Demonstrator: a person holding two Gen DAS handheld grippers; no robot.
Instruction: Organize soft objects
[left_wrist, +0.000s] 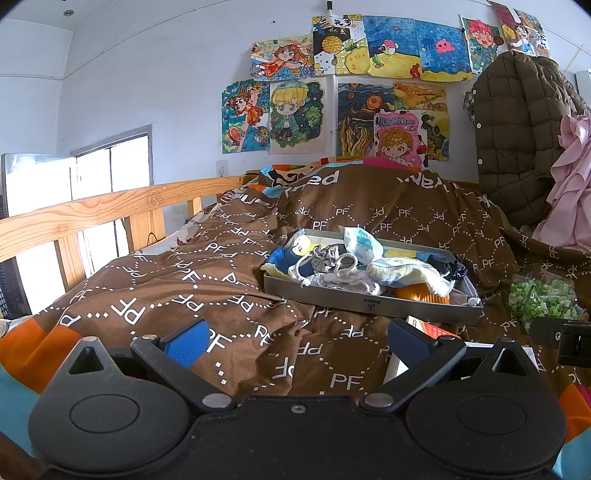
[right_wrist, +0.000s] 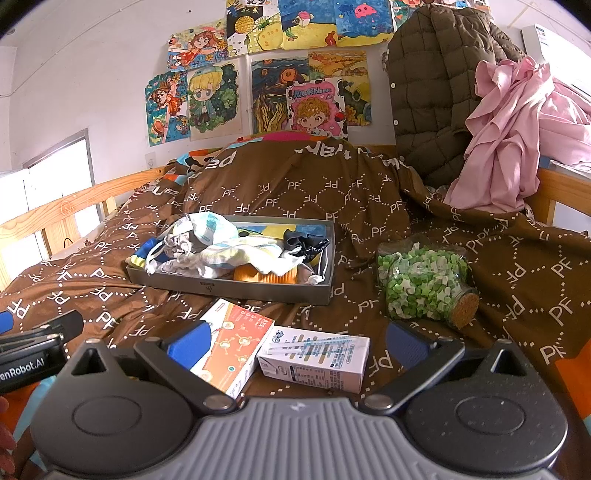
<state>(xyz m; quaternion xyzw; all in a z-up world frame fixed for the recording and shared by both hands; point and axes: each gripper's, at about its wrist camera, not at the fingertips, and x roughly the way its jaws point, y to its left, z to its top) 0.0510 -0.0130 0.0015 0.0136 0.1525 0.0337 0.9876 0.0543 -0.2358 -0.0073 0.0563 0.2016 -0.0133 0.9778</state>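
- A shallow grey tray is seen resting on a brown bedspread; it is used as the landmark below. It is heaped with soft objects: socks, a drawstring pouch, a pale packet, a yellowish cloth and something orange.
- Just in front of the tray, an orange-and-white box and a white carton are laid side by side, touching or nearly so. To the right of the tray, a corked glass jar of green and white pieces is lying on its side.
- Nearer than the tray, the left gripper is held spread wide over bare bedspread, with nothing between its pads. The right gripper is likewise spread wide, with the two boxes lying between its fingers, ungrasped.
- Risks, as judged: the pile stands above the tray's rim, so a tug on one piece could drag tangled neighbours out; the tray sits on rumpled bedding and could tip if pressed; the jar could roll if the bedding is disturbed.
- Writing: "PF" is repeated across the bedspread; "MORNING" is read on a wall drawing behind the tray; "enRobot.AI" is partly read on the left gripper's body in the right wrist view. The box print is too small to read.
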